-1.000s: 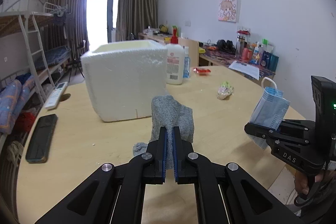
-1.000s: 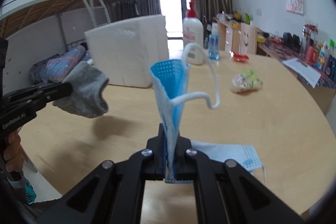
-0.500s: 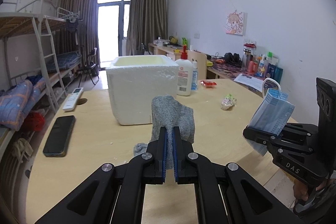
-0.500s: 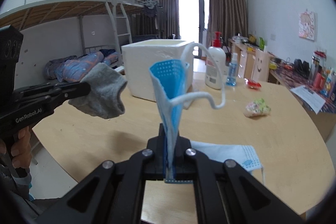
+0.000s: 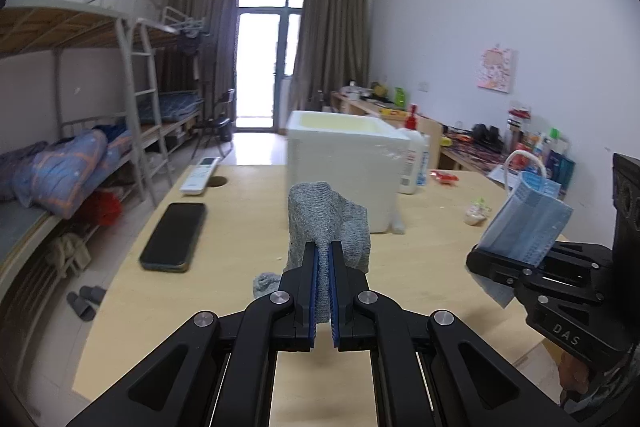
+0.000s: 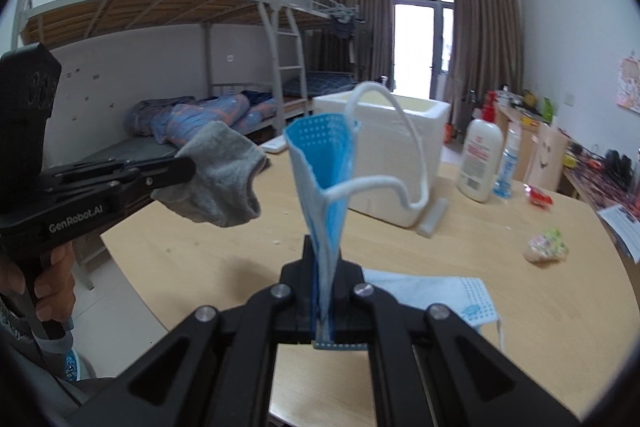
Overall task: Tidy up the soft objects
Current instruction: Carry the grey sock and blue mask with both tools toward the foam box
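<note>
My left gripper [image 5: 324,259] is shut on a grey sock [image 5: 326,223], held up above the round wooden table [image 5: 240,227]. From the right wrist view that same gripper [image 6: 184,167] and the sock [image 6: 224,175] hang at the left. My right gripper [image 6: 324,267] is shut on a folded blue face mask [image 6: 320,163], whose white ear loop arcs to the right. In the left wrist view the right gripper [image 5: 480,263] holds the mask [image 5: 528,223] at the right edge. A white foam box [image 5: 340,163] stands open-topped beyond both. A second grey sock [image 5: 266,283] lies on the table below the left gripper.
Another blue mask [image 6: 440,291] lies flat near the right gripper. A black phone [image 5: 174,237] and a white remote [image 5: 200,175] lie left of the box. A white pump bottle [image 6: 480,159], a small clear bottle [image 6: 508,167] and a crumpled wrapper [image 6: 546,247] sit to the right. Bunk beds stand behind.
Both grippers have drawn back from the foam box and risen a little, each keeping its cloth; the box looks smaller and more of the room shows.
</note>
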